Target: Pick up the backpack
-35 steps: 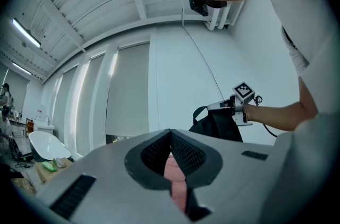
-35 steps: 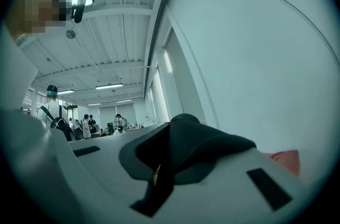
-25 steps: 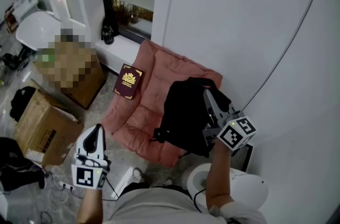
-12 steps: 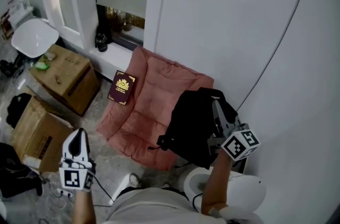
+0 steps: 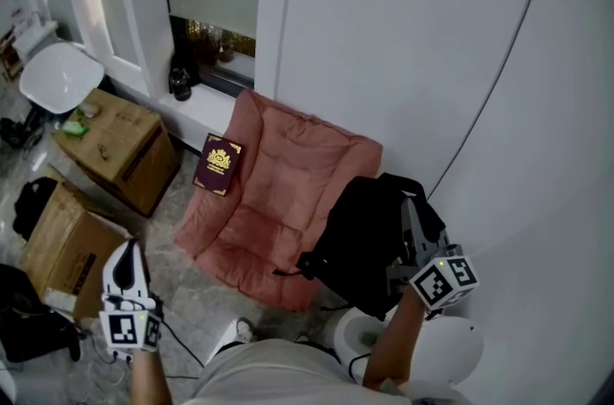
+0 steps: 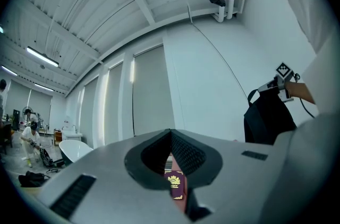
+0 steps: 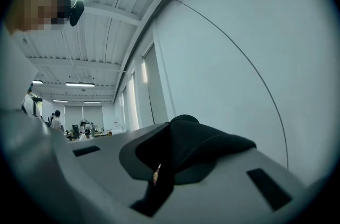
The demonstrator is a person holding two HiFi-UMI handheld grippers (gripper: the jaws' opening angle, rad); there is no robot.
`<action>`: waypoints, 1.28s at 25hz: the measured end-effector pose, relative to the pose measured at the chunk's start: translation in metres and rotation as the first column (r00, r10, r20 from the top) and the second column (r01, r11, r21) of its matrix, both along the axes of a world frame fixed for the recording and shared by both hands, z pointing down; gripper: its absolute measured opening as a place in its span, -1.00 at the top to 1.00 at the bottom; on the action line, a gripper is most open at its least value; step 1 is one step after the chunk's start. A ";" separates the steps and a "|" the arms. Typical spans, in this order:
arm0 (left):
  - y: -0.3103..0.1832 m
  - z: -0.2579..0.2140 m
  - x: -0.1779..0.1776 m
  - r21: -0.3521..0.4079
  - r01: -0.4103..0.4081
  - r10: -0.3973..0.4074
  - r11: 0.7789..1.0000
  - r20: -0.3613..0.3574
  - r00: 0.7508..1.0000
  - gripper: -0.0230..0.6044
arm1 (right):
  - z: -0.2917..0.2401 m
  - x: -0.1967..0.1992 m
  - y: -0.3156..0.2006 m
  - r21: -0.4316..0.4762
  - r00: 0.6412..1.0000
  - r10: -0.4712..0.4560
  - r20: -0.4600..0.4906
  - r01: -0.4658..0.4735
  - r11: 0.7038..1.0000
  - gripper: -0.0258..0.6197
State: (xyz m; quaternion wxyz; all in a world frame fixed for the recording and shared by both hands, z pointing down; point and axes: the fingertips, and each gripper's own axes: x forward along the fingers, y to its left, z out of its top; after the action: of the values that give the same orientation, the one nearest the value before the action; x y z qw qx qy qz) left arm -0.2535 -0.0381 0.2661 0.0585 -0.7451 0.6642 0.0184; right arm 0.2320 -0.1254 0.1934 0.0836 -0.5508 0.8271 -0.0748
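Observation:
The black backpack (image 5: 367,242) hangs off the floor at the right, beside the white wall. My right gripper (image 5: 415,204) is shut on its top strap. In the right gripper view the black strap (image 7: 197,144) fills the space between the jaws. In the left gripper view the backpack (image 6: 267,121) dangles at the right, under the right gripper's marker cube. My left gripper (image 5: 124,255) is at the lower left over the floor, well away from the backpack. Its jaws are shut and hold nothing.
A pink floor cushion (image 5: 278,192) leans on the wall, and a maroon book (image 5: 219,165) rests on its left edge. Cardboard boxes (image 5: 117,142) and a white chair (image 5: 59,75) stand at the left. A white round object (image 5: 449,353) sits under my right arm. Cables lie on the floor.
My right gripper has carried the backpack rightward, off the cushion and toward the wall. My left gripper has drifted left and lower in the head view.

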 end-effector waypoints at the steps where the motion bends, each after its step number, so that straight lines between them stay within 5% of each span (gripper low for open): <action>1: 0.000 0.000 -0.002 -0.005 0.011 -0.011 1.000 -0.003 1.000 0.87 | 0.000 0.003 0.002 0.001 1.000 0.008 -0.004 -0.008 1.000 0.83; 32: 0.003 0.000 0.015 -0.009 0.013 -0.013 1.000 0.016 1.000 0.87 | -0.011 0.018 0.015 0.011 1.000 0.020 -0.010 -0.020 1.000 0.83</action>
State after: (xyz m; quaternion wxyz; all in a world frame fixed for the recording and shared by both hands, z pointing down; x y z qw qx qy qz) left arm -0.2384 -0.0349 0.2662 0.0603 -0.7411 0.6687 0.0092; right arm 0.2497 -0.1102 0.1827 0.0831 -0.5591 0.8222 -0.0668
